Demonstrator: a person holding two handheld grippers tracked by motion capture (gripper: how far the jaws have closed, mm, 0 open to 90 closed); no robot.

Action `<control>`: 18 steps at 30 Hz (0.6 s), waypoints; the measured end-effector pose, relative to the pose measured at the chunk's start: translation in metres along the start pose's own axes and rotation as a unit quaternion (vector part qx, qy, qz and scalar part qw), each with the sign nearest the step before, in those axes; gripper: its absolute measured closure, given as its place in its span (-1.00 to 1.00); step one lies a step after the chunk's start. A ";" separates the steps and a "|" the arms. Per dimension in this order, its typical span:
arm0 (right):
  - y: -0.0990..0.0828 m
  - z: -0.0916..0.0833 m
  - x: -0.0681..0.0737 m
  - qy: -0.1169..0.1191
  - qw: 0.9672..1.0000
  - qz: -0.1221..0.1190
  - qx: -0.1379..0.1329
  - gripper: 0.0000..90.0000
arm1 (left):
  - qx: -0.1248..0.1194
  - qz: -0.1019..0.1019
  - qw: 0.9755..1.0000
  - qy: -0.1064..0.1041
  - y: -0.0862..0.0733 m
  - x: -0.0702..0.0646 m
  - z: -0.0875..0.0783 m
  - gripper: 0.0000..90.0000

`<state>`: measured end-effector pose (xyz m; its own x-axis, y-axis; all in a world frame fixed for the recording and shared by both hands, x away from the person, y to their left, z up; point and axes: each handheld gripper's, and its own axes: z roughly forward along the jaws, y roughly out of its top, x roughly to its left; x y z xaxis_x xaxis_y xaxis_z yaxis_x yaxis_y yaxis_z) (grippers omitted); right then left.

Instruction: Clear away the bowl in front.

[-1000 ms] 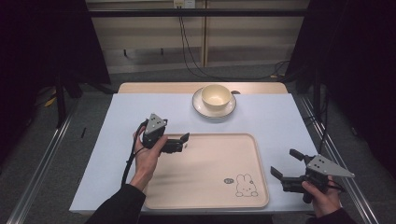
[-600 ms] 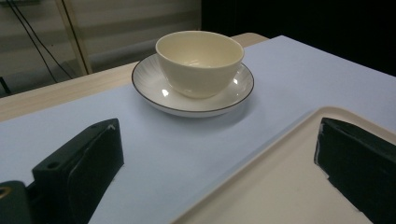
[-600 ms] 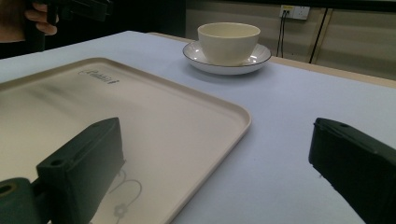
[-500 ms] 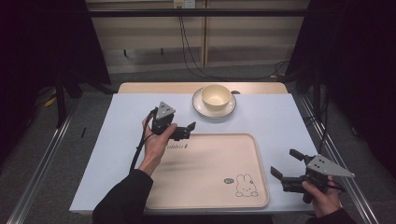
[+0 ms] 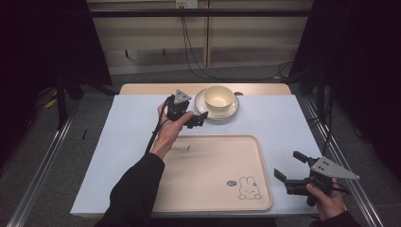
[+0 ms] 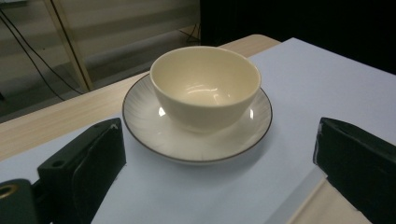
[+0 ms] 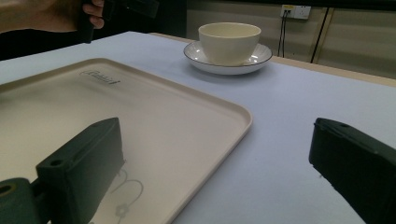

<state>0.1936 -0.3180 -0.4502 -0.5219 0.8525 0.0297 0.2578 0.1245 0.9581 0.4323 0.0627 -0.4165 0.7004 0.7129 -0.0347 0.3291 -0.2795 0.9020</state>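
Observation:
A cream bowl [image 5: 219,97] [image 6: 205,86] [image 7: 229,39] sits in a white saucer [image 5: 231,111] [image 6: 154,126] [image 7: 205,63] at the back middle of the table. A beige tray [image 5: 213,165] [image 7: 140,107] with a rabbit picture lies in front of it. My left gripper [image 5: 198,119] [image 6: 217,140] is open and empty, held just left of the saucer with its jaws pointing at it. At the front right, my right gripper [image 5: 289,165] [image 7: 215,140] is open and empty beside the tray's right edge.
A pale blue mat [image 5: 283,123] covers the wooden table [image 5: 265,89]. The tray's corner [image 6: 317,205] lies under the left gripper. Cables [image 5: 189,52] hang behind the table. The left hand [image 7: 93,14] appears far off in the right gripper view.
My left gripper has moved from the tray's back left corner forward and right, up to the saucer. The right gripper has stayed in place.

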 end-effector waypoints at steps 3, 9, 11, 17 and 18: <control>0.000 0.000 0.000 -0.001 1.000 0.001 -0.001 -0.94 | 0.007 -0.004 1.000 0.005 0.007 0.004 0.015 -0.95; 0.000 0.000 0.000 0.003 1.000 0.002 0.001 -0.94 | 0.011 -0.008 1.000 0.014 0.016 0.015 0.032 -0.90; 0.000 0.000 -0.001 0.003 1.000 0.000 0.000 -0.95 | 0.010 -0.014 1.000 0.014 0.017 0.018 0.039 -0.89; -0.001 0.000 -0.001 0.003 1.000 -0.001 0.002 -0.94 | 0.031 -0.009 0.999 0.033 0.019 0.023 0.056 -0.83; -0.001 0.000 -0.001 0.003 1.000 0.003 0.002 -0.94 | 0.033 -0.011 0.999 0.031 0.020 0.024 0.060 -0.78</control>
<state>0.1937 -0.3186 -0.4511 -0.5246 0.8505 0.0367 0.2633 0.1211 0.9571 0.4935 0.0357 -0.4252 0.6530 0.7569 -0.0256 0.3859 -0.3035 0.8712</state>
